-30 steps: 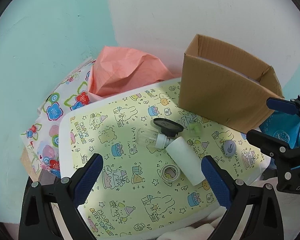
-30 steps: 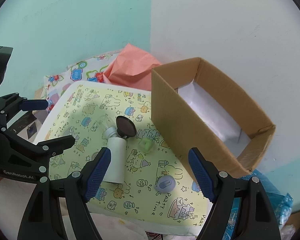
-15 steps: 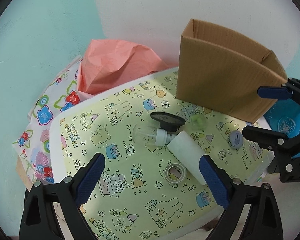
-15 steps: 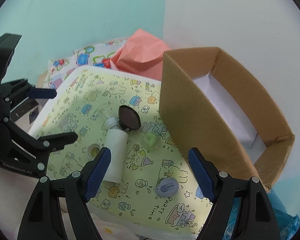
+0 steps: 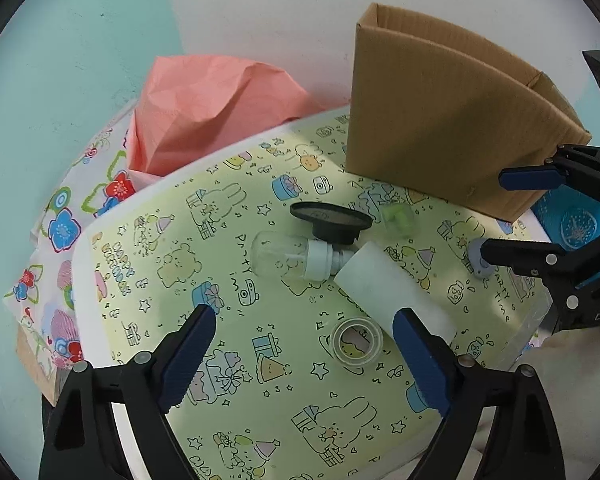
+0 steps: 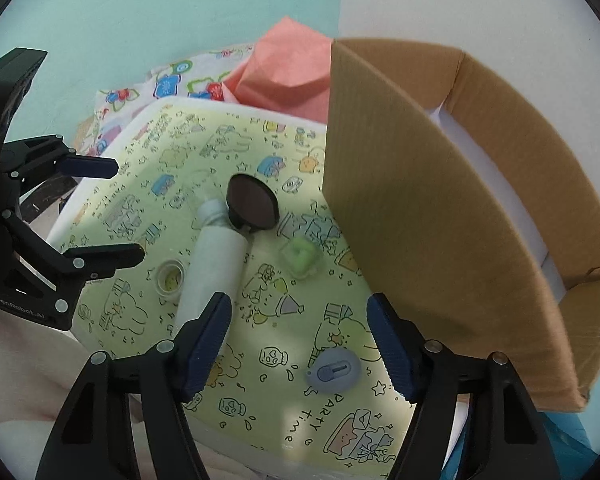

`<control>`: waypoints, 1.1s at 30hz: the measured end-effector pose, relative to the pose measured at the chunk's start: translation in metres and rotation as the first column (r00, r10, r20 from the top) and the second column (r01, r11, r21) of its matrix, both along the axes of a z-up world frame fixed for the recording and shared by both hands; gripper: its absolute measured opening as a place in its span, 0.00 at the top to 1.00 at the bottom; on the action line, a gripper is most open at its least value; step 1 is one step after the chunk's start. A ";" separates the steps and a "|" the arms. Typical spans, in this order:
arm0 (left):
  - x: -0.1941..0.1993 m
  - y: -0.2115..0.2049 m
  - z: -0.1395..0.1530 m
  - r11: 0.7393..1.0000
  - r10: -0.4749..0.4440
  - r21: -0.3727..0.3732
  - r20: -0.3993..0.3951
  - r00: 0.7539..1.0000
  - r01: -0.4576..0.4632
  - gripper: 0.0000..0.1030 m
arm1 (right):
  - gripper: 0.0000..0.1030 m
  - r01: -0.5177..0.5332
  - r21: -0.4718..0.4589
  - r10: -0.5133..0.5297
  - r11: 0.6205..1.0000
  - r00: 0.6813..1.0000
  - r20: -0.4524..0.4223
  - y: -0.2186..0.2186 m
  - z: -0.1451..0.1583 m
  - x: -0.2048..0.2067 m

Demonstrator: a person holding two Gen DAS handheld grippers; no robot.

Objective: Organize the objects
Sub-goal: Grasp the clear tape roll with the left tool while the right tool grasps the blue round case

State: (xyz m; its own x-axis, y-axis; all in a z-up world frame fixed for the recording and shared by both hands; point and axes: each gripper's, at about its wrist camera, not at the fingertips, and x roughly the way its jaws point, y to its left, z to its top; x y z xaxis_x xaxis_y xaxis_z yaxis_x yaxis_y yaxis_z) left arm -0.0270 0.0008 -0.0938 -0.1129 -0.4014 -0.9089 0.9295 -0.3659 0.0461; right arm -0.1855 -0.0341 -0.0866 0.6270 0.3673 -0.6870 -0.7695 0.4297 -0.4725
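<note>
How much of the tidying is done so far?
Nothing looks packed yet. The cardboard box shows only its white bottom. Both the left gripper and right gripper are open and hold nothing. The white bottle, tape roll, black lid and grey disc remain on the table.

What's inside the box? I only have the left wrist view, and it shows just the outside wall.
Observer: The right wrist view looks into the box: a white lining on its floor, and none of the items show in the part that is visible.
Operator: And the grey disc half hidden behind the right fingers?
Observer: The disc lies flat on the mat, whole, with a slot in its top. It shows inside the span of the open right gripper, and neither finger touches it.
</note>
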 end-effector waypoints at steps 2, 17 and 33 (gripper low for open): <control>0.000 0.000 -0.004 1.000 -0.004 0.009 0.001 1.000 0.004 0.13 | 0.29 -0.003 -0.010 0.003 1.000 1.000 -0.002 0.000 -0.004 0.002; -0.009 0.001 -0.045 0.994 -0.047 0.096 -0.005 0.999 0.047 0.23 | 0.33 0.006 -0.048 -0.009 0.999 0.999 -0.046 -0.005 -0.029 0.025; -0.013 0.000 -0.062 0.988 -0.058 0.143 -0.055 0.997 0.065 0.32 | 0.37 0.069 -0.059 -0.072 0.996 0.995 -0.064 -0.018 -0.047 0.040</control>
State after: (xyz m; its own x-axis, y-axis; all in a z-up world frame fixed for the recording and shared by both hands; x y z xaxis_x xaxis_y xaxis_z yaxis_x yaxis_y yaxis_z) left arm -0.0400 0.0005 -0.1555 -0.1807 -0.2569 -0.9494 0.9047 -0.4220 -0.0580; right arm -0.1453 -0.0525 -0.1340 0.6029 0.2833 -0.7458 -0.7684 0.4580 -0.4470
